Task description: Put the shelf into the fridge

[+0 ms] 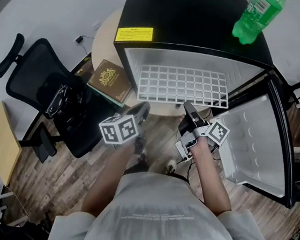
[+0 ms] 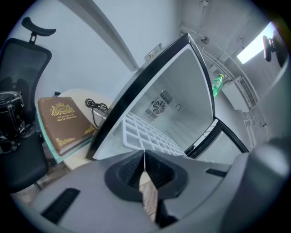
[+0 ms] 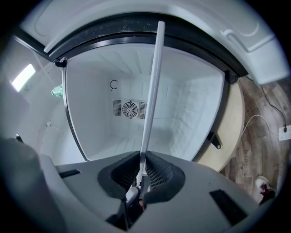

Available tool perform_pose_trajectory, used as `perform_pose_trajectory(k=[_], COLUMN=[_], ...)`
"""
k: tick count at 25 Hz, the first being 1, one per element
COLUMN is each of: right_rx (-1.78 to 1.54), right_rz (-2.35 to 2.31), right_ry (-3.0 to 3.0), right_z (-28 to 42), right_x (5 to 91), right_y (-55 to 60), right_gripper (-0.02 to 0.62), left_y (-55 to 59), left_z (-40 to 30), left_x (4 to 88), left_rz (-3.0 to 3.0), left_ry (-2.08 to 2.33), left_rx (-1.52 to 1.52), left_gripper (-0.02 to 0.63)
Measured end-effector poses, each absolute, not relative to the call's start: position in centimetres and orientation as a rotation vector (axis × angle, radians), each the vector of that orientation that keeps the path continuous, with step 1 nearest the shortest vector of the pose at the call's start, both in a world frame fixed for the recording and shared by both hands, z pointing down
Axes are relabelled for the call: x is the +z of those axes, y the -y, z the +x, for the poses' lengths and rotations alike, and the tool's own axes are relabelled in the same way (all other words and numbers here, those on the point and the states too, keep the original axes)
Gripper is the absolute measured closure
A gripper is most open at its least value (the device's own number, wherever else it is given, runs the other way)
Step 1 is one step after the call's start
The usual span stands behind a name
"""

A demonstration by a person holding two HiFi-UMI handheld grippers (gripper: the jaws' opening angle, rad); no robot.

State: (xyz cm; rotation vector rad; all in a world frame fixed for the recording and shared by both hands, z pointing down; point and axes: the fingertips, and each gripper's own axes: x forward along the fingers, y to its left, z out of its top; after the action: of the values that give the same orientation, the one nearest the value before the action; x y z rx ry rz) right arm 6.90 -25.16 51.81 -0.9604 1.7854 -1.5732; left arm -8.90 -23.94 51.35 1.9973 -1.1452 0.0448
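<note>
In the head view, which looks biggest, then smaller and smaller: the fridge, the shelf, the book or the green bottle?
1. fridge
2. shelf
3. book and green bottle: about alike; it sits nearer the camera.

Left gripper (image 1: 142, 110): jaws pressed together, empty, aimed toward 1 o'clock | Right gripper (image 1: 188, 108): at 3 o'clock of the left, jaws clamped on shelf (image 3: 152, 91) edge | Forearms: extending from 6 o'clock, converging.
</note>
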Motion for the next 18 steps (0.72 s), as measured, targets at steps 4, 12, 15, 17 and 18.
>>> perform_pose_trajectory(k=[4,12,15,17,18], right_rx=[-1.577,-1.581,-1.576,-1.575,-1.575], right_rz=[-0.967,-0.976,-0.982,-0.984,-0.985], right_ry=[-1.771,-1.769,-1.772,-1.77,-1.77], right_z=[6.8,6.9,6.9,6.9,6.9], right_x=[52.0,52.2,52.1,52.0,52.0], right_y=[25.7,27.0,27.7,28.2,28.4], right_gripper=[0.545,0.545,0.545,0.545,0.545], left_y=[24.5,25.8,26.4,26.9,27.1], left_z=[-8.9,-8.9,-8.9,-8.9,-8.9], left_x=[51.6,51.8,51.7,51.6,51.6], left_rz=[1.992,1.979,1.977,1.976,1.975], left_ry=[1.167,1.196,1.205,1.211,1.215], left_rx=[0.064,0.063,0.055,0.049,0.049], left_gripper=[0.584,0.584,0.584,0.584,0.584])
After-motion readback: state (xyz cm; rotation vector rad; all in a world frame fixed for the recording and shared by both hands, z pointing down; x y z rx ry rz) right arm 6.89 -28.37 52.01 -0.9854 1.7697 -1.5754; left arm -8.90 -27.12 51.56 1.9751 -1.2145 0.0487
